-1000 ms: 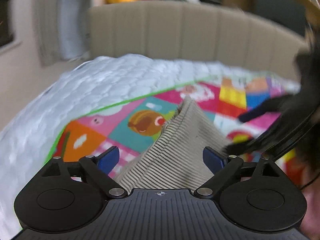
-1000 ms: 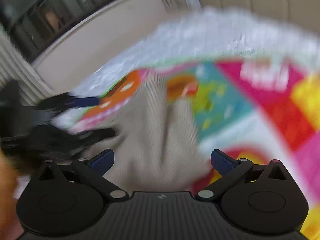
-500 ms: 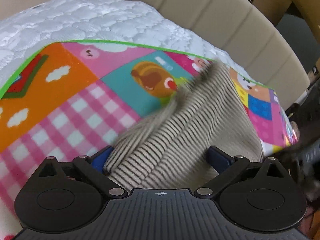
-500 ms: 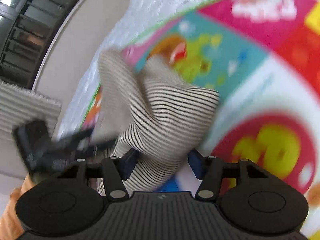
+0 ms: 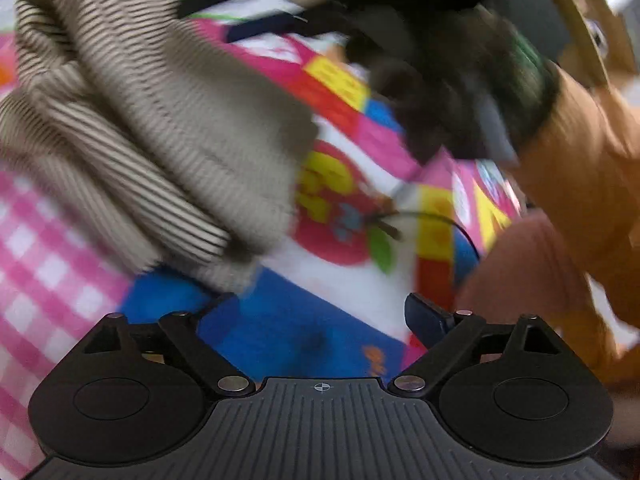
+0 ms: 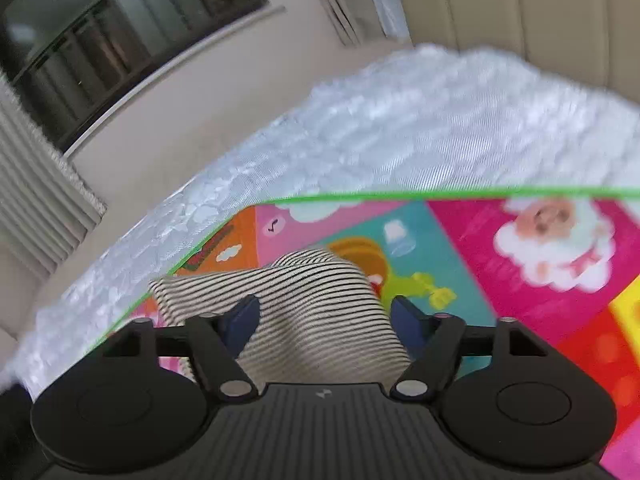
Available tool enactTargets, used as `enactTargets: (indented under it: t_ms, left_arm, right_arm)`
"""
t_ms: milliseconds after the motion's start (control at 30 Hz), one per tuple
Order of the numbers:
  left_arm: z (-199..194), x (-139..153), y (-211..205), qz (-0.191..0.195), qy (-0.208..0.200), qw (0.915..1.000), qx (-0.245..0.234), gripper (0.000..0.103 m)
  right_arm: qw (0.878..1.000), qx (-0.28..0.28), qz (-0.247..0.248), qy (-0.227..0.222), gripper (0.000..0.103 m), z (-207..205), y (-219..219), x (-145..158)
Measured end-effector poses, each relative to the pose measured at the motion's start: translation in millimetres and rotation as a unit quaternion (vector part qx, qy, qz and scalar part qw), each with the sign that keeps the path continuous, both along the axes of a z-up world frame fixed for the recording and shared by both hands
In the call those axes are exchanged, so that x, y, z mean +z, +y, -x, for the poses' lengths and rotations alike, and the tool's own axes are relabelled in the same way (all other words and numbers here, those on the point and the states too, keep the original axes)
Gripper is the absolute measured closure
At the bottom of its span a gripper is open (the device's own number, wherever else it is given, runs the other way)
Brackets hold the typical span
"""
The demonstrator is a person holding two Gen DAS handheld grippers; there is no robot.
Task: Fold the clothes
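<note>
The beige garment with thin black stripes lies bunched on the colourful play mat, up and to the left of my left gripper. That gripper is open, with only the mat between its blue pads. In the right wrist view the same garment runs between the fingers of my right gripper. Its jaws are opening, and the pads stand at the cloth's sides without clearly pressing it.
The mat with its green border covers a white quilted mattress; a beige padded headboard stands behind. A person's orange sleeve and a dark blurred tool fill the upper right of the left wrist view.
The left gripper swung away, so the garment now lies outside its jaws at the upper left. The right gripper narrowed on the cloth half a second ago and now stands wider.
</note>
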State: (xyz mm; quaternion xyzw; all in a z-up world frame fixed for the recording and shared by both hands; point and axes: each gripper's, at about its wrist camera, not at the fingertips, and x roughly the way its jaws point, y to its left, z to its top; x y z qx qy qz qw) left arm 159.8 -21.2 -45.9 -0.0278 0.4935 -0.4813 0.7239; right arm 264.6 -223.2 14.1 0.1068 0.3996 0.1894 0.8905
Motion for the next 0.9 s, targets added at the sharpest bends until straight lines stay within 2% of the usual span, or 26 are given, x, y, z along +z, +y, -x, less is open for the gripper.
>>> enactTargets:
  t_ms: [100, 200, 267, 367, 433, 500, 567, 700, 800, 833, 900]
  left_arm:
    - [-7, 18, 23, 0.017, 0.008, 0.9979, 0.062, 0.008]
    - [-29, 35, 52, 0.042, -0.001, 0.9865, 0.158, 0.008]
    - [-44, 43, 70, 0.060, -0.006, 0.9681, 0.243, 0.009]
    - [-65, 45, 88, 0.104, 0.014, 0.9296, 0.353, 0.009]
    - [-75, 46, 86, 0.094, -0.003, 0.9175, 0.386, 0.010]
    - [-82, 49, 80, 0.038, -0.062, 0.9101, 0.408, 0.011]
    - [-83, 50, 81, -0.008, -0.117, 0.9046, 0.410, 0.011]
    - [-83, 48, 91, -0.038, -0.137, 0.9096, 0.390, 0.011]
    - [-90, 50, 77, -0.048, -0.152, 0.9228, 0.351, 0.010]
    - [-92, 50, 71, -0.047, -0.155, 0.9266, 0.339, 0.010]
    - [-101, 46, 61, -0.047, -0.154, 0.9295, 0.332, 0.008]
  right_arm:
    - [0.999, 0.011, 0.035, -0.038, 0.026, 31, -5, 6]
    - [0.996, 0.017, 0.055, -0.068, 0.026, 59, -2, 0]
    - [0.993, 0.023, 0.070, -0.089, 0.026, 70, 8, -4]
    - [0.984, 0.061, 0.109, -0.123, 0.033, 82, 36, -3]
    - [0.976, 0.091, 0.134, -0.147, 0.034, 90, 56, -2]
    - [0.973, 0.105, 0.135, -0.155, 0.034, 94, 69, -3]
    - [0.974, 0.107, 0.133, -0.152, 0.034, 93, 75, -9]
    - [0.970, 0.104, 0.149, -0.162, 0.034, 90, 78, -13]
    - [0.966, 0.087, 0.156, -0.188, 0.033, 87, 73, -3]
    - [0.966, 0.081, 0.154, -0.193, 0.029, 86, 69, 2]
    - [0.969, 0.070, 0.143, -0.188, 0.027, 76, 61, 10]
